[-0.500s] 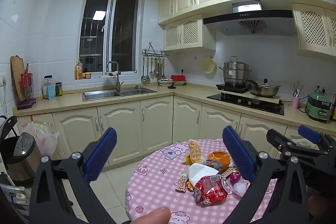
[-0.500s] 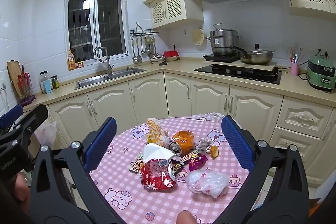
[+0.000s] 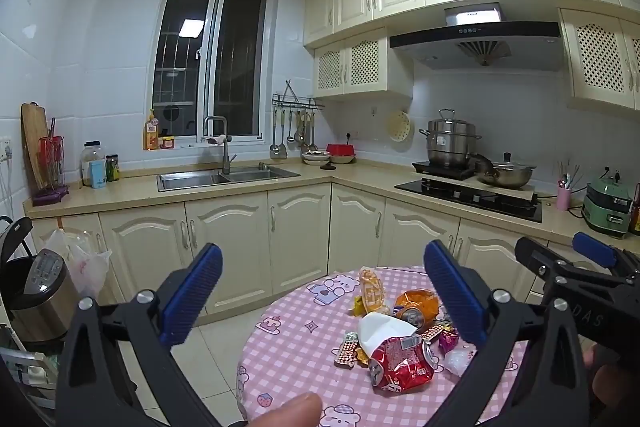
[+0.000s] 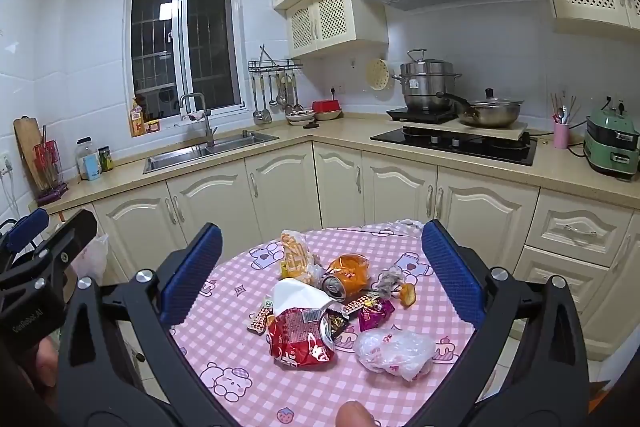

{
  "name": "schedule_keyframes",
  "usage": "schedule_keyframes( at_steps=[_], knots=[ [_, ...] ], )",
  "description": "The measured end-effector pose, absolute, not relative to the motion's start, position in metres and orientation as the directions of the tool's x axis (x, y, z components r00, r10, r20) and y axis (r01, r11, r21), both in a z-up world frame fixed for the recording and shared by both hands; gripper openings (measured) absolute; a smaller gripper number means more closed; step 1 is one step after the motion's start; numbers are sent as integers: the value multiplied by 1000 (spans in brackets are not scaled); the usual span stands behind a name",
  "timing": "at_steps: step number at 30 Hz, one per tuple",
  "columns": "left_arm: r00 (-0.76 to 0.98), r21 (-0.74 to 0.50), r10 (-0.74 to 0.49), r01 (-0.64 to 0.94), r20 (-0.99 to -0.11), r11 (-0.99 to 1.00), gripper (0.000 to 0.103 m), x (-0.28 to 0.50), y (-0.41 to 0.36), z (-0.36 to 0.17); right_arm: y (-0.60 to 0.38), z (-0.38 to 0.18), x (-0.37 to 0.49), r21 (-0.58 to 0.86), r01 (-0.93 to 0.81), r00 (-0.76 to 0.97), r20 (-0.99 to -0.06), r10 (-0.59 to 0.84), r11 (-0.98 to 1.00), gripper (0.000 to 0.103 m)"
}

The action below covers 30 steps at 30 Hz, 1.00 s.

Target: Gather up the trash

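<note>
Little can be read. In the right wrist view, white lettering that looks like "GenRobot.AI" stands on the black body of the left gripper [image 4: 28, 227], at the left edge beside the round table [image 4: 224, 343]. In the left wrist view, the pale letters "DAS" stand on the black body of the right gripper [image 3: 592, 255], right of the table. The red snack bag [image 4: 300, 337] on the table carries a white label with print too small to read. Other wrappers' printing is illegible.
</note>
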<state>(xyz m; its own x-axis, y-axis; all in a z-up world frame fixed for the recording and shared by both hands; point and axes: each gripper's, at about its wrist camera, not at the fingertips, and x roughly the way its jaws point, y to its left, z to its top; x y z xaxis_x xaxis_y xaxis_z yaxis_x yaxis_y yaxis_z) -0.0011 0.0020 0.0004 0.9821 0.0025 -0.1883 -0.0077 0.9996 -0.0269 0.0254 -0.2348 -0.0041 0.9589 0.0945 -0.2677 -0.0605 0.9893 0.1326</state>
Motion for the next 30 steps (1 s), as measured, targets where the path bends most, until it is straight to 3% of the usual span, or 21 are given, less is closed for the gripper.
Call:
schedule_keyframes(
  at_steps=[30],
  knots=[
    [979, -32, -29, 23, -203, 999, 99, 12, -6, -10, -233, 0, 28, 124, -54, 960, -266, 86, 991, 98]
  ],
)
